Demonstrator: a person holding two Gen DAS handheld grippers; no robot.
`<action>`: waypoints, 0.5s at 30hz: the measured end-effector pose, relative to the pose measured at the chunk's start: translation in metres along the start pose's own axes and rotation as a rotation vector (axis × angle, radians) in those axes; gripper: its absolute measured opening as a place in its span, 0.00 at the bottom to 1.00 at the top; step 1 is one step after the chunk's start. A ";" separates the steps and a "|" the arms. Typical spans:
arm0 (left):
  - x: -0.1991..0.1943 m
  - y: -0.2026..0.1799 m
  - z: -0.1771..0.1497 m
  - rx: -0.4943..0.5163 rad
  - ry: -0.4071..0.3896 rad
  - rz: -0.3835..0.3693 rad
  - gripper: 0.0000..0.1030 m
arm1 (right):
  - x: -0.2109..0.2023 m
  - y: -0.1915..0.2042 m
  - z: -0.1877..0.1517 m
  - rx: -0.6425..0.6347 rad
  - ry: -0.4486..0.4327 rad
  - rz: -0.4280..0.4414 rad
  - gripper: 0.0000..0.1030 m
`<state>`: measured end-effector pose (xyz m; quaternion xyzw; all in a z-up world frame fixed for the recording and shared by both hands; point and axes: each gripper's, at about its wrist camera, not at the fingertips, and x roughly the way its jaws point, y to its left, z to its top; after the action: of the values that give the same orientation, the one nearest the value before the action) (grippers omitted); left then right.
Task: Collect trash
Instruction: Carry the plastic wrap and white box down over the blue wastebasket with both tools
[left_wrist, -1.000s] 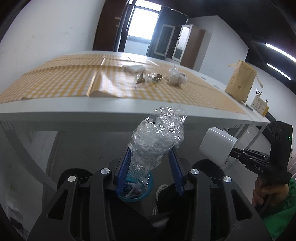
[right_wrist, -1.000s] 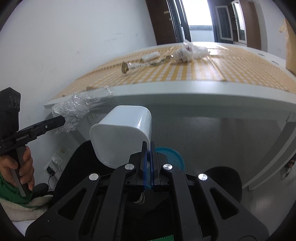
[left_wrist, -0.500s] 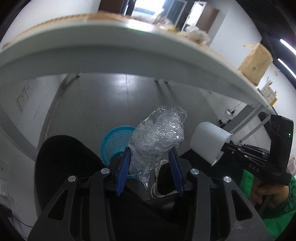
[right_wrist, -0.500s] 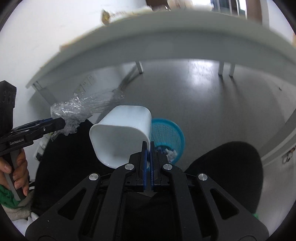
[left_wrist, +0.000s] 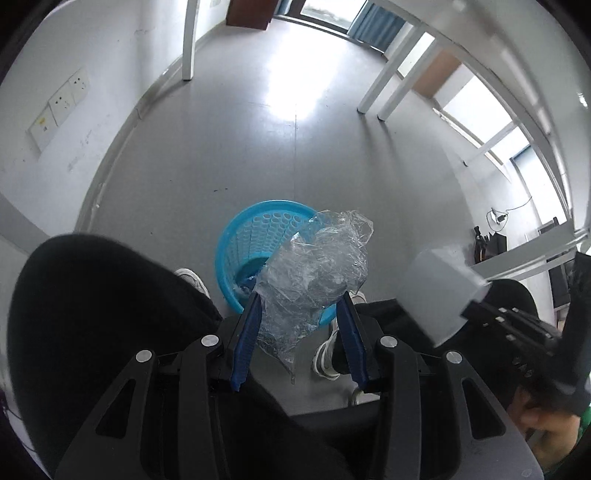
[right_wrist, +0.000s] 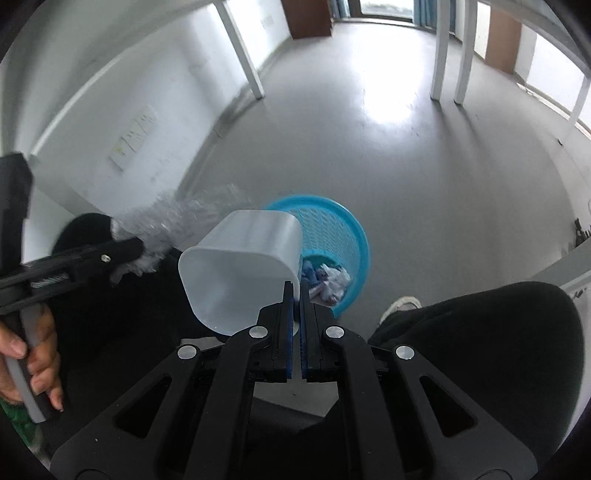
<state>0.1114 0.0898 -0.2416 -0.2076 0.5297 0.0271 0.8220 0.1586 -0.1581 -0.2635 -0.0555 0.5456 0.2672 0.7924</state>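
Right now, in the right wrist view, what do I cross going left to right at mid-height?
Hand on the left gripper's handle → crumpled clear plastic → white container → blue basket → black-clad knee.

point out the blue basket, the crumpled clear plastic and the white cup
blue basket (right_wrist: 356, 236), right wrist view, on its rim at the right side
crumpled clear plastic (left_wrist: 317, 273), left wrist view, on the middle of the wad
white cup (right_wrist: 236, 280), right wrist view, on its inner wall

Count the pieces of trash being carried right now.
2: crumpled clear plastic wrap in the left hand-held gripper; white plastic cup pinched by the right hand-held gripper.
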 end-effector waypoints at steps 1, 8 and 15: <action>0.006 -0.003 0.003 0.006 0.008 0.008 0.40 | 0.007 0.001 0.004 0.009 0.015 -0.002 0.02; 0.032 -0.003 0.024 0.020 0.043 0.049 0.40 | 0.063 -0.005 0.029 0.045 0.093 -0.032 0.02; 0.072 -0.013 0.042 0.041 0.098 0.088 0.40 | 0.108 -0.017 0.045 0.074 0.184 -0.046 0.02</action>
<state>0.1822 0.0809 -0.2866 -0.1683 0.5783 0.0420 0.7972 0.2325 -0.1166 -0.3457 -0.0628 0.6241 0.2223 0.7464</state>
